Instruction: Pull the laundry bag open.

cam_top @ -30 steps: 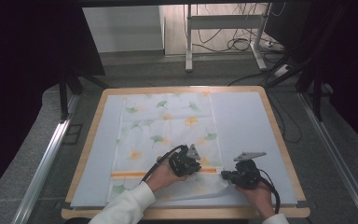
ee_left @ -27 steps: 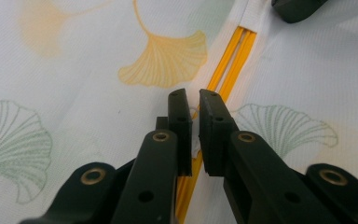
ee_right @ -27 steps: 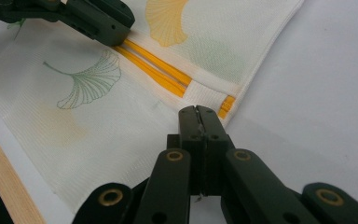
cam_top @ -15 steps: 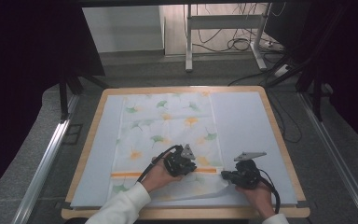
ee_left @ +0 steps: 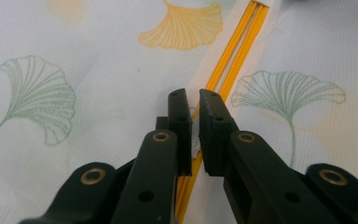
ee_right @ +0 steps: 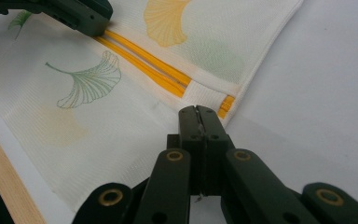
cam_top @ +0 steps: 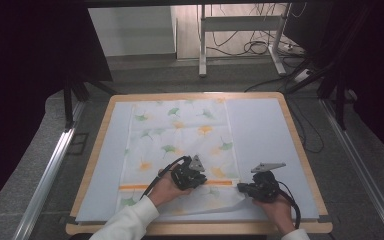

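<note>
On the table [cam_top: 300, 150], over a pale mat [cam_top: 265, 130], lies a white mesh bag [cam_top: 180, 135] printed with ginkgo leaves, running from the far edge to the near one, with an orange zipper [cam_top: 140, 187] crossing it from left to right near the near end.

The left gripper [cam_top: 196, 176] sits on the zipper line about midway along the bag. In the left gripper view its jaws stand almost together, a narrow slit between the pads, and a small pale piece, probably the zipper pull [ee_left: 195, 140], sits in that slit. The hold looks slight. If the hand draws along the track at an angle, the pull could slip out, or the mesh beside the orange tape could be dragged into the slider and jam it.

Further right, the right gripper [cam_top: 244, 189] pins the bag's right edge just near of the zipper's end. Its jaws are pressed fully together on the hem, as the right gripper view shows. That anchor matters: should the fabric creep out of the pinch, the whole bag would slide with the left hand instead of the zipper moving, and the cloth would bunch between the two grippers.
</note>
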`<act>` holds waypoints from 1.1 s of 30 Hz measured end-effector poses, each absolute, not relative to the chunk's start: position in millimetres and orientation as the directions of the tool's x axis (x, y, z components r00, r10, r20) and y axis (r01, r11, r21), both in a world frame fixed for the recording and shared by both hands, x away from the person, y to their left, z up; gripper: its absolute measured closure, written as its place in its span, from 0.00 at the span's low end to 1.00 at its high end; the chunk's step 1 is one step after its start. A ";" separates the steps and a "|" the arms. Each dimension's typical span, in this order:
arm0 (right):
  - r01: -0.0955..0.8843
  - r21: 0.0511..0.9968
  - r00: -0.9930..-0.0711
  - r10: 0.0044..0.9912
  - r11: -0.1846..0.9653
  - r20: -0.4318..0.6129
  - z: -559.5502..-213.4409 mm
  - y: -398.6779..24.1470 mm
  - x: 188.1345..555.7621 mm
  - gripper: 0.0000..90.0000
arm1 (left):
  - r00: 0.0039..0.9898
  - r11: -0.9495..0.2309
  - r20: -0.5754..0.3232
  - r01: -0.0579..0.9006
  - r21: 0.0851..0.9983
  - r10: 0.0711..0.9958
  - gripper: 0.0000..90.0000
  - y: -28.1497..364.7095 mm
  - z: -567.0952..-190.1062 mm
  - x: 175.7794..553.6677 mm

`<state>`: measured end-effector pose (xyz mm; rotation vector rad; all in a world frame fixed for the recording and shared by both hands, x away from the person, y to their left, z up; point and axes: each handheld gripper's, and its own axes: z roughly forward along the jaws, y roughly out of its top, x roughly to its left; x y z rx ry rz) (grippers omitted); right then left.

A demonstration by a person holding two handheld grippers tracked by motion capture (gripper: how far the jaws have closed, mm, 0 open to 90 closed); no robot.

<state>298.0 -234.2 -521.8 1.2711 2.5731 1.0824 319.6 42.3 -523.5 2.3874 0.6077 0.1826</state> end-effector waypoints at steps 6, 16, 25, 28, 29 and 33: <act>0.665 0.624 -0.656 0.720 0.411 0.225 -521.8 -234.0 297.8 1.00 | 0.878 -0.671 -0.027 0.385 0.633 0.479 0.94 49.1 -523.8 317.5; 0.665 0.624 -0.657 0.720 0.411 0.225 -521.8 -234.0 297.8 1.00 | 0.872 -0.663 -0.037 0.398 0.634 0.488 0.94 55.6 -524.1 316.8; 0.665 0.624 -0.656 0.720 0.410 0.225 -521.8 -234.1 297.8 1.00 | 0.866 -0.661 -0.036 0.407 0.631 0.499 0.94 64.5 -524.3 314.1; 0.665 0.624 -0.656 0.720 0.410 0.225 -521.8 -234.1 297.8 1.00 | 0.860 -0.654 -0.042 0.417 0.631 0.508 0.94 69.5 -524.8 312.4; 0.665 0.624 -0.656 0.720 0.410 0.226 -521.8 -234.1 297.8 1.00 | 0.858 -0.651 -0.044 0.421 0.631 0.512 0.94 70.9 -524.8 312.1; 0.665 0.624 -0.656 0.720 0.411 0.225 -521.8 -234.1 297.8 1.00 | 0.858 -0.652 -0.042 0.419 0.632 0.511 0.94 74.1 -524.9 311.5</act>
